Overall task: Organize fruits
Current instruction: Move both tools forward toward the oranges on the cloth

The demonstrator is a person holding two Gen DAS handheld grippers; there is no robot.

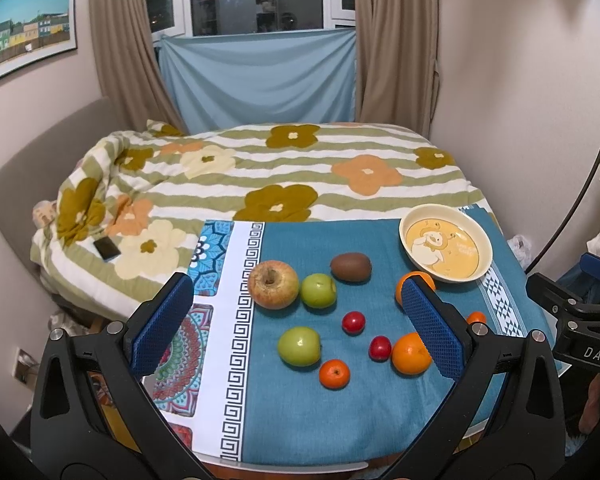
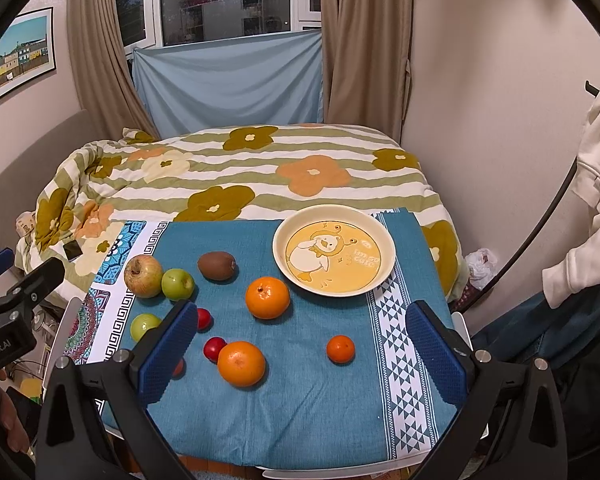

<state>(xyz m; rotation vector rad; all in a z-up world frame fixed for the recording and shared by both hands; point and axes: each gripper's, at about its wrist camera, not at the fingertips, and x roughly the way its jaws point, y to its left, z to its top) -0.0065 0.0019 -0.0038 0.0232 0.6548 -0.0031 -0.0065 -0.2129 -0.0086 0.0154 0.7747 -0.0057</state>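
The cream bowl (image 2: 334,249) carries the words "I'm so cute" in pale letters on its yellow inside, beside a cartoon duck. In the left wrist view, the black body of the other gripper's mount (image 1: 588,344) reads "DAS". In the right wrist view, the opposite mount (image 2: 0,346) shows "nRobot.AI", its start cut off.

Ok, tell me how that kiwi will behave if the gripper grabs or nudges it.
The kiwi looks egg-shaped and lies on its side, so a nudge would probably roll it across the cloth. Its fuzzy skin should grip the pads fairly well. It may bruise if squeezed hard.
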